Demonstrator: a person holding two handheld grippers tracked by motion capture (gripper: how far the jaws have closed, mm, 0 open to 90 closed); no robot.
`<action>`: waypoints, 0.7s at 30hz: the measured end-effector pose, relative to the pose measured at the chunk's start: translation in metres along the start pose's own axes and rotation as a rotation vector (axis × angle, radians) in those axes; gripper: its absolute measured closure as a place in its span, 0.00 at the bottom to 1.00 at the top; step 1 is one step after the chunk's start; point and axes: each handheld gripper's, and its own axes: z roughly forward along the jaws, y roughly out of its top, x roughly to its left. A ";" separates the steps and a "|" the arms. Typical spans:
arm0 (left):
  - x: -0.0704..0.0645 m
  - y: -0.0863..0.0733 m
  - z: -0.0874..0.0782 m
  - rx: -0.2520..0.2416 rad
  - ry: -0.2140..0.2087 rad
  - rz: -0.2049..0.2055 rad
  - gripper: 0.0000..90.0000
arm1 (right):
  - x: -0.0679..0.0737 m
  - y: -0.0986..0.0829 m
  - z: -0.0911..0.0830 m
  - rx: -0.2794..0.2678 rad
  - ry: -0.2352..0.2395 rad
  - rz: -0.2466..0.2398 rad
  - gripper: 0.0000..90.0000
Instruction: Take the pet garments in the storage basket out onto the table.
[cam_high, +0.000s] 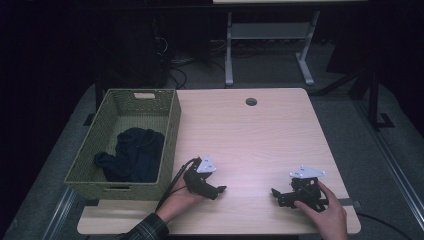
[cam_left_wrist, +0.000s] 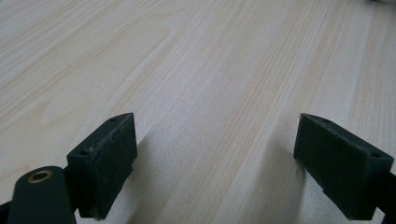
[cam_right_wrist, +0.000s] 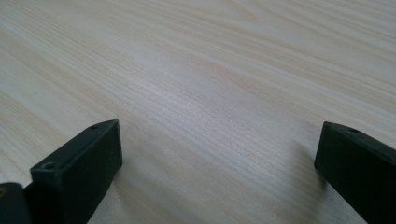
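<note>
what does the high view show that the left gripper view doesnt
The high view adds the green woven basket at the table's left edge with dark clothing inside, both hands and the right claw. The left gripper view adds a close look at the left claw, its jaws spread with bare wood between. Both share the light wooden table.

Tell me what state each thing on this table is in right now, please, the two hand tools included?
Left gripper: open, jaws wide apart, nothing between them, low over the bare wood.
Right gripper: open, jaws wide apart, holding nothing.
Woven basket: upright at the table's left edge, no lid.
Dark cloth: crumpled, lying inside the basket.
Table: bare light wood between the grippers.
</note>
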 end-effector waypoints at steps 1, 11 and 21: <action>0.000 0.000 0.000 0.000 0.000 0.000 0.14 | 0.000 0.000 0.000 0.000 0.000 0.000 0.00; 0.001 0.000 -0.003 0.015 0.010 -0.009 0.15 | 0.000 0.000 0.000 0.000 0.000 0.000 0.01; 0.007 0.000 -0.011 0.020 0.010 -0.049 0.15 | 0.000 0.000 0.000 0.000 0.000 0.000 0.01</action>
